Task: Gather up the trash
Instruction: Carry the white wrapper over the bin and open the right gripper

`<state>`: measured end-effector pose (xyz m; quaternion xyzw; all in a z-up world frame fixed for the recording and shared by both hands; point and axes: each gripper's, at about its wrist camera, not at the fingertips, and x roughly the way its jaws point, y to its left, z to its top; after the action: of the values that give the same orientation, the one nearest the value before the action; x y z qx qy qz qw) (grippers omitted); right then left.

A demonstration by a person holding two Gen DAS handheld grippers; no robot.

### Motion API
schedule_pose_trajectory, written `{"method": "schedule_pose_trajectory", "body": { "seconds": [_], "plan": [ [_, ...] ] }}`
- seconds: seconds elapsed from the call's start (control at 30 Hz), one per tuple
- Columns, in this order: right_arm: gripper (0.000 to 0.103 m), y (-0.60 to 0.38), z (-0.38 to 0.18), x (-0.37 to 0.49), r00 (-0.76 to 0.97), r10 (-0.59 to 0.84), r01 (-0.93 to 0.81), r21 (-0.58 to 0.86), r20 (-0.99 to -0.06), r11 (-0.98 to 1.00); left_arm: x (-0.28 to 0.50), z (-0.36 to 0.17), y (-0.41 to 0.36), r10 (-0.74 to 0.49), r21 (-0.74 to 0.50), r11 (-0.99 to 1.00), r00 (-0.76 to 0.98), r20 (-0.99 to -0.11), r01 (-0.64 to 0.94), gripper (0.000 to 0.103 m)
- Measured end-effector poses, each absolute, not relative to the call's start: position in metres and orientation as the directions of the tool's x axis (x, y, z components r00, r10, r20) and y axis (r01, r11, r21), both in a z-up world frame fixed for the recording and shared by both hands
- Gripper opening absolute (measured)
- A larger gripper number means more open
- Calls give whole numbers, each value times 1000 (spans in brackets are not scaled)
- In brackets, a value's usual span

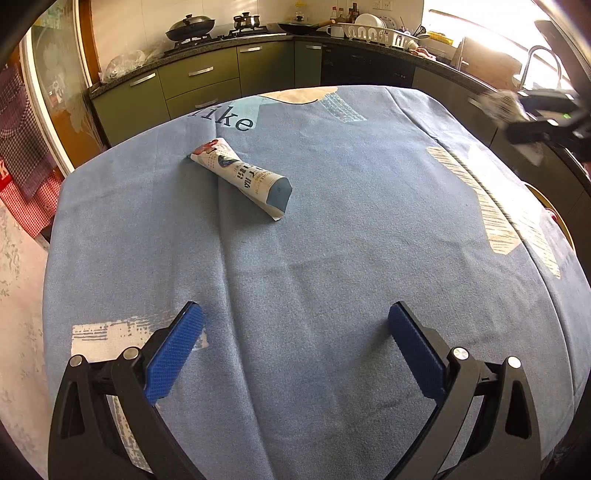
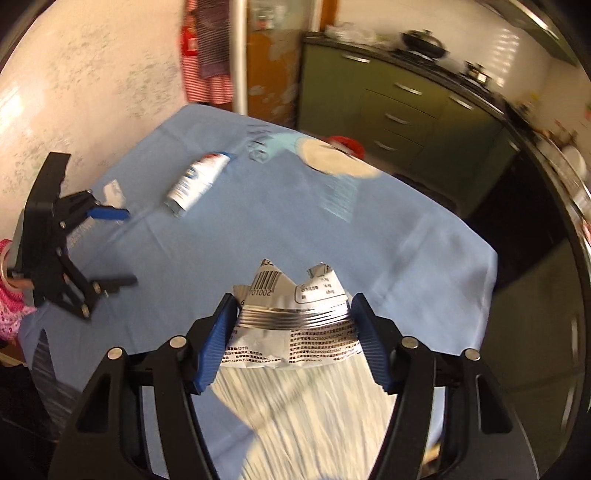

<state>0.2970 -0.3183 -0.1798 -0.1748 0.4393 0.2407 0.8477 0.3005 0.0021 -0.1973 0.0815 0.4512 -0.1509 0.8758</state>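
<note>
While our right gripper (image 2: 293,306) clamps a torn foil wrapper (image 2: 291,317) between its blue pads (image 2: 212,350), our left gripper (image 1: 295,314) hangs over the cloth (image 1: 332,240) with its jaws spread wide and nothing in them. We see the wrapper crumpled, silver side out, with a barcode and small print on it (too blurred to read), lifted off the blue cloth. A tube (image 1: 242,176) lies flat on the cloth well ahead of our left gripper, slightly to its left, its dark cap pointing back toward us. From the right wrist view the same tube (image 2: 195,181) sits near the far left part of the table, just beyond the left gripper (image 2: 110,247). Green cabinets (image 1: 199,81) and a wok (image 1: 190,26) stand behind the table.
</note>
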Motion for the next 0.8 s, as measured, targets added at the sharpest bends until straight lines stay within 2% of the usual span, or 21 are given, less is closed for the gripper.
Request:
{"method": "schedule_pose_trajectory", "body": {
  "seconds": [0.27,0.4,0.57,0.6,0.8],
  "plan": [
    [62,-491,-211,254,500,35,-181,-65,-865,981,301,-197,3,-190,6,942,547,-815,336,98],
    [62,-556,-233,244,472,-18,5,-17,-882,1000,300,-197,3,-190,6,942,547,-815,335,98],
    [63,-593,-254,241,445,-14,145,57,-895,988,300,-197,4,-189,6,942,547,-815,334,98],
    [67,-597,-256,241,448,-12,166,70,-894,984,300,-197,4,-190,6,942,547,-815,335,98],
    [71,-608,-250,235,482,-34,275,114,-876,955,301,-197,4,-189,5,943,548,-815,334,98]
  ]
}}
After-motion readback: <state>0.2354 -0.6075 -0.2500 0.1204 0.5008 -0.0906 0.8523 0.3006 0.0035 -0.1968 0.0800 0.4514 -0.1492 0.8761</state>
